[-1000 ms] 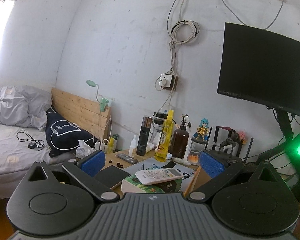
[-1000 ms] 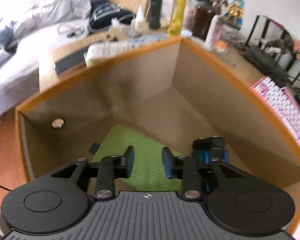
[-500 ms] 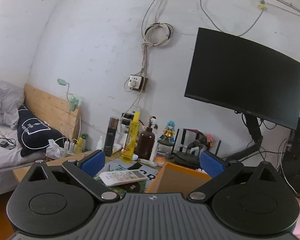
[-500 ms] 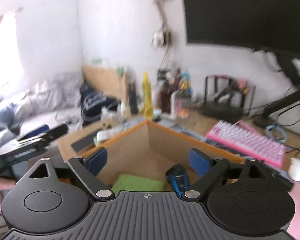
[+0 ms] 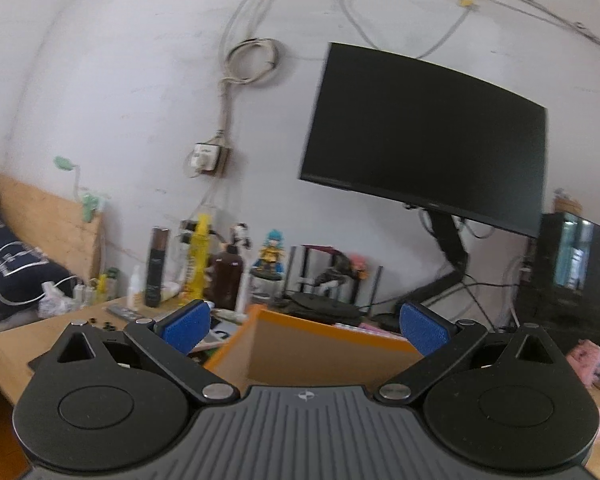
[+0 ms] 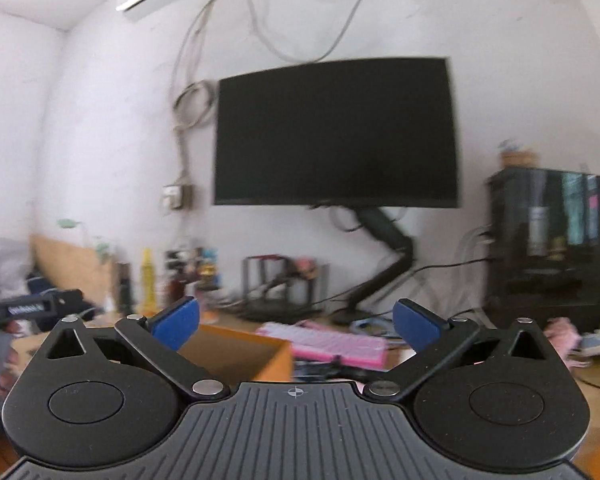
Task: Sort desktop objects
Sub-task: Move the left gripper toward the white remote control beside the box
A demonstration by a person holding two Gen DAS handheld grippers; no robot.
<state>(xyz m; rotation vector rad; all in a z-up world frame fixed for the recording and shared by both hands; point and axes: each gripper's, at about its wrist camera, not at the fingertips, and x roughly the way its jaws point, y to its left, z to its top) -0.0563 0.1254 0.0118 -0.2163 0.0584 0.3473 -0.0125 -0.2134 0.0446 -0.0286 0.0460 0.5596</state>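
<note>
Right tool (image 6: 296, 322) points level over the counter (image 6: 596, 376), jaws opening to full spread w/ nothing between the blue pads (image 6: 416, 326). Left tool (image 5: 304, 326) also gapes wide, empty, aimed across the orange-rimmed cardboard box (image 5: 320, 344)

Key relation for the next pick, as I read it: the loose desktop stuff lies ahead & below the right tool, to the right of the box (image 6: 240, 354). The pink keyboard (image 6: 324, 346) sits just beyond the box, long axis running left-right across the view; a dark blurred item lies just in front of it, can't tell what. Right tool is nearer to those; left tool is nearer the bottles (image 5: 198, 264) & clutter at the counter's left end

In the way: the box wall itself, monitor arm (image 6: 384, 264) & cables behind the keyboard. Box contents not visible now
</note>
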